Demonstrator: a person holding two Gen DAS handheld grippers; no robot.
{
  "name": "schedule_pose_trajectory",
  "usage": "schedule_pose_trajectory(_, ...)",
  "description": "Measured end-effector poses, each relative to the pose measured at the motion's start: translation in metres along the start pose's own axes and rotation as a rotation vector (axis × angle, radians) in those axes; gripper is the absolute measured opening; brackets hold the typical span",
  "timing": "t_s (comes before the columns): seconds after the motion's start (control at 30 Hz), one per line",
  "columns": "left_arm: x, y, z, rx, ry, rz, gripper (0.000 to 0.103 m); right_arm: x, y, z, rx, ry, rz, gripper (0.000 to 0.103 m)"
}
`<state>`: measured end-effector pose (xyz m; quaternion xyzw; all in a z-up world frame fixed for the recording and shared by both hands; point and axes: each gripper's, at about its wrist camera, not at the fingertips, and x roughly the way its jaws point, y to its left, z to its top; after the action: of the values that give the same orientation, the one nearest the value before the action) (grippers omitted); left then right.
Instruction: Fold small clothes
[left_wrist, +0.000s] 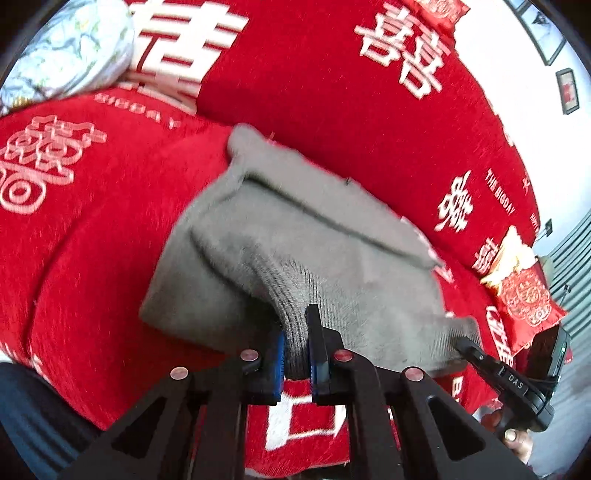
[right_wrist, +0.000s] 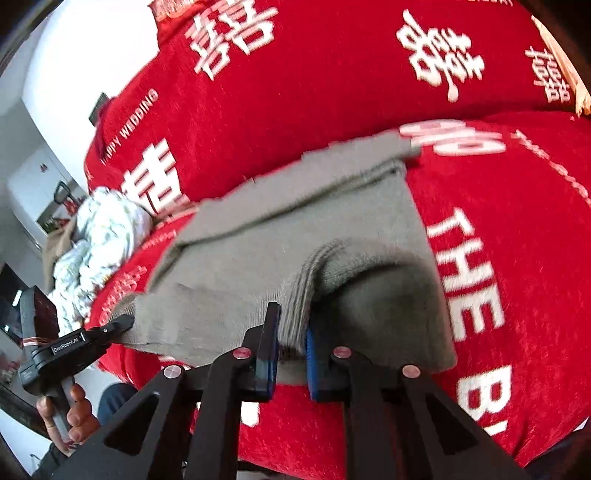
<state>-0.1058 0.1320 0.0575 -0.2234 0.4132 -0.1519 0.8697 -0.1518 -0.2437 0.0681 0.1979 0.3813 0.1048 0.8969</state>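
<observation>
A small grey knitted garment lies on a red sofa cover, partly folded over itself. My left gripper is shut on its near hem, with a bunch of ribbed grey knit pinched between the blue pads. In the right wrist view the same grey garment shows, and my right gripper is shut on another bunch of its near edge. Each view also catches the other gripper at the garment's near corner: the right gripper at the right, the left gripper at the left.
The red sofa backrest with white printed characters rises behind the garment. A pale floral bundle lies at the far left, and a red and gold cushion at the right. A person's hand holds the left gripper's handle.
</observation>
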Motion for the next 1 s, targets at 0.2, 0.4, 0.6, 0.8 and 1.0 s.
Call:
schedule_pose_trajectory(0.2, -0.008, -0.017, 0.019, 0.036, -0.06, 0.003, 0.011, -0.021, 0.008, 0.023, -0.026, -0.068, -0.017, 0.007)
schedule_pose_trajectory(0.4, -0.002, -0.024, 0.036, 0.05, -0.073, 0.019, 0.011, -0.019, 0.015, 0.043, -0.07, -0.085, -0.044, 0.005)
schedule_pose_trajectory(0.6, 0.012, -0.019, 0.044, 0.054, -0.052, 0.041, 0.011, -0.004, 0.013, 0.053, -0.059, -0.064, -0.061, 0.004)
schedule_pose_trajectory(0.8, 0.015, -0.016, 0.054, 0.043, -0.061, 0.051, 0.011, -0.001, 0.012, 0.06, -0.065, -0.087, -0.056, 0.004)
schedule_pose_trajectory(1.0, 0.018, -0.025, 0.075, 0.062, -0.085, 0.076, 0.011, 0.01, 0.015, 0.08, -0.089, -0.114, -0.055, 0.004)
